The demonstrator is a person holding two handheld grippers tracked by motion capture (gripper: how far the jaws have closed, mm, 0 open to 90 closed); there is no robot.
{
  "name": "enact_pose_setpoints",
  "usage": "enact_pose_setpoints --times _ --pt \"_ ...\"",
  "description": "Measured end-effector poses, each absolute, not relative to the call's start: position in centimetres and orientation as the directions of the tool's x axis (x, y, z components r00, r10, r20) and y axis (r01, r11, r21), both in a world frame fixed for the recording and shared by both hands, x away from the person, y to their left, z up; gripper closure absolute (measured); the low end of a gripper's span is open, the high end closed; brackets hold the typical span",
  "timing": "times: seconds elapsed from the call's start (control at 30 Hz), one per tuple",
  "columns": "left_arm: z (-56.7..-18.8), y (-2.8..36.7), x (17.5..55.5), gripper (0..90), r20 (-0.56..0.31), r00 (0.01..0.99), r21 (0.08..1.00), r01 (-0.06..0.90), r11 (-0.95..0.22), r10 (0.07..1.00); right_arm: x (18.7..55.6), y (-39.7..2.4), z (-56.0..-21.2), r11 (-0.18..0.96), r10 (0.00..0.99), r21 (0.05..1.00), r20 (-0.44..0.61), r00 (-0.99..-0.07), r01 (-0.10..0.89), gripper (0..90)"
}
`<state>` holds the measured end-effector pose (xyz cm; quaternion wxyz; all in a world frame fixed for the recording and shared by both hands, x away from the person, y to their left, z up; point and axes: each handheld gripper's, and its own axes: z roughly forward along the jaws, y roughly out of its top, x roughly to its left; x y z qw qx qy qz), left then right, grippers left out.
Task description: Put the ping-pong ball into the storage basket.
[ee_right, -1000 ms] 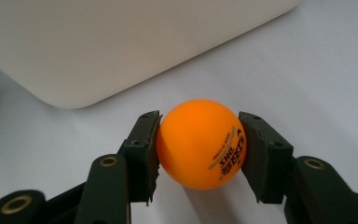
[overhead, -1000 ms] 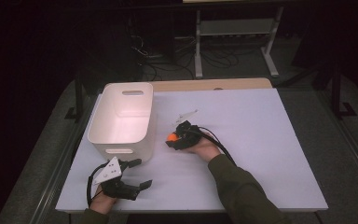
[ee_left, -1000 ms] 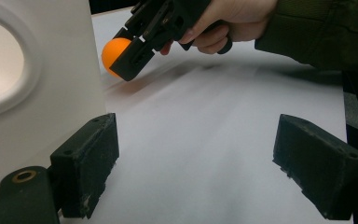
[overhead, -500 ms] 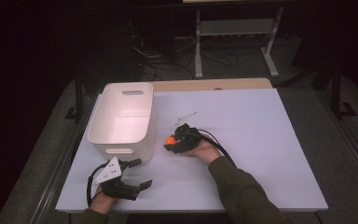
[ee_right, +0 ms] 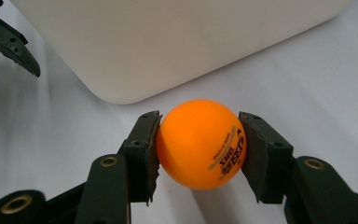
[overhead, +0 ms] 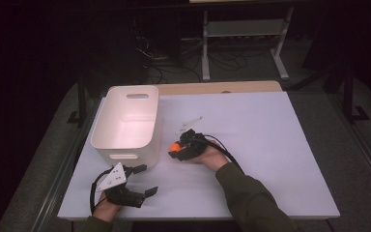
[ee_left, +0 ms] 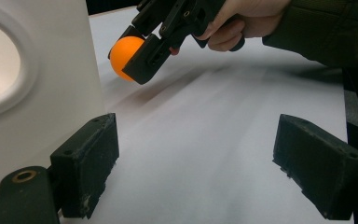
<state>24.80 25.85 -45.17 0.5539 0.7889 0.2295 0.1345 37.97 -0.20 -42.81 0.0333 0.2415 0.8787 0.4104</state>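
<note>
1. The orange ping-pong ball [ee_right: 199,142] is glossy and round, with small black print on its right side in the right gripper view. It sits low centre in that frame, just below the white plastic bin [ee_right: 168,42].
2. The right gripper [overhead: 177,149] has both pads pressed on the ball, lifted clear of the white table [overhead: 270,145], near the middle of the high view.
3. The left gripper [overhead: 142,181] rests lower left with its jaws spread wide and nothing between them.
4. Compared with a second ago, the ball and right hand have drifted slightly left towards the bin; the left gripper hasn't budged.
</note>
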Motion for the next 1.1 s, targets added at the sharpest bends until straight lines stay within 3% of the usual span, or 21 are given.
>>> enact_pose_setpoints --times 1.1 --pt "-45.2 25.9 24.8 14.0 -0.047 0.86 0.938 0.213 -0.274 0.507 37.1 -0.4 -40.0 0.523 0.421 0.773 0.132 -0.897 0.359 49.4"
